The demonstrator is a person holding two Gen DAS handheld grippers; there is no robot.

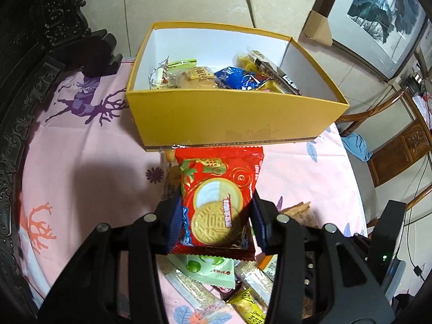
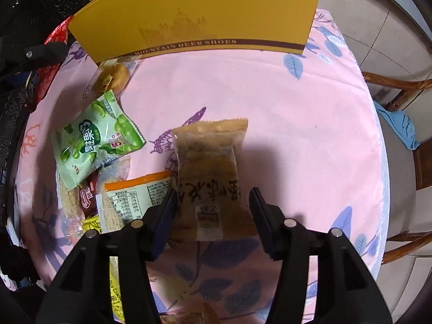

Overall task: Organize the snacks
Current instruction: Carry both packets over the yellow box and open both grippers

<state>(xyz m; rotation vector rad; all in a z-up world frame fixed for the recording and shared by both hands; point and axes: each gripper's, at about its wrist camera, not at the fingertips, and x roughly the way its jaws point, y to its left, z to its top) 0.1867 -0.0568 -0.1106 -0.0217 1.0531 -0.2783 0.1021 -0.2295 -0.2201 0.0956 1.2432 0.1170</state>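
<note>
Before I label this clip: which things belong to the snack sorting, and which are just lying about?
Job: yellow box; red biscuit packet in left gripper; brown packet between right gripper fingers; green packet.
Lying about: blue cloth; framed picture.

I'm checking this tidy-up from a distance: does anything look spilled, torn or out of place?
Nothing looks torn or spilled. The oddity is unfinished sorting: the green snack packet and other wrappers lie overlapping on the pink tablecloth outside the yellow box. The left gripper grips a red biscuit packet; the right gripper straddles a tan packet.
</note>
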